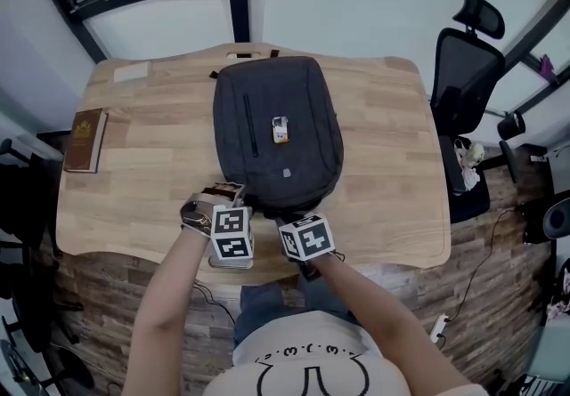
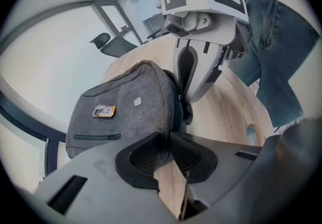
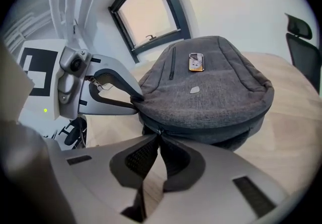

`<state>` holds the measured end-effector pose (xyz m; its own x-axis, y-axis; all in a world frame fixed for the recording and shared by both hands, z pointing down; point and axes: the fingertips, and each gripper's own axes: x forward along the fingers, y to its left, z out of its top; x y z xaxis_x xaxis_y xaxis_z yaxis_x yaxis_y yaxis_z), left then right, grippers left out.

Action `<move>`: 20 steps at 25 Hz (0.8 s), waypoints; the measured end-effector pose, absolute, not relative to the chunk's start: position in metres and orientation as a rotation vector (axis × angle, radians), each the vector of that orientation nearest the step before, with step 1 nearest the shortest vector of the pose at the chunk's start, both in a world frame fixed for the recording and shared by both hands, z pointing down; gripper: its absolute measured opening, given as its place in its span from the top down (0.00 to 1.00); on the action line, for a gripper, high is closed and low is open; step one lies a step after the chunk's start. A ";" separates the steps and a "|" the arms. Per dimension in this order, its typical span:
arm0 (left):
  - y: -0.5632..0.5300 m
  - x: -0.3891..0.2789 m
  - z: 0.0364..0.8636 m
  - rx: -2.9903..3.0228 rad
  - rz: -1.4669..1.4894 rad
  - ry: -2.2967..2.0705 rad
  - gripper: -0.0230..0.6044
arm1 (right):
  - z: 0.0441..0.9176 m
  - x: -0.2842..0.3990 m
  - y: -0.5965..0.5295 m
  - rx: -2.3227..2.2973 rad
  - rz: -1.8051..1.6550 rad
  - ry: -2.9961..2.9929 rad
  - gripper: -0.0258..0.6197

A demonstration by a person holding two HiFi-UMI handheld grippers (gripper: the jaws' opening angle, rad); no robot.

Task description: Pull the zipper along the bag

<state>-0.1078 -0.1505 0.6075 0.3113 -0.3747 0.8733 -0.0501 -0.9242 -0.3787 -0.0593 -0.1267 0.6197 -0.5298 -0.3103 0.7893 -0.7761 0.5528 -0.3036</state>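
Note:
A dark grey backpack (image 1: pixel 276 132) lies flat on the wooden table (image 1: pixel 151 172), its near end toward me. My left gripper (image 1: pixel 229 194) is at the bag's near left corner. In the right gripper view its fingertips (image 3: pixel 135 98) are pinched on the bag's edge, and its own view has the pads closed on grey fabric (image 2: pixel 162 140). My right gripper (image 1: pixel 290 214) is at the middle of the near end, shut on the small zipper pull (image 3: pixel 159 131). The left gripper view also has that pull (image 2: pixel 180 98) between the right gripper's closed tips. The zipper line (image 3: pixel 211 128) runs along the bag's side.
A brown book (image 1: pixel 85 140) lies near the table's left edge. A black office chair (image 1: pixel 463 74) stands off the table's right side. A small orange tag (image 1: pixel 280 130) sits on top of the bag. The table's front edge (image 1: pixel 383 256) is just below both grippers.

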 end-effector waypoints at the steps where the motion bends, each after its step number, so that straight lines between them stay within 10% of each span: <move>1: -0.151 -0.108 0.608 -2.301 -1.650 0.385 0.85 | 0.620 -0.060 -0.128 0.877 0.857 -2.089 0.85; 20: -0.150 -0.113 0.609 -2.236 -1.602 0.328 0.87 | 0.602 0.027 -0.149 0.743 0.767 -1.905 0.87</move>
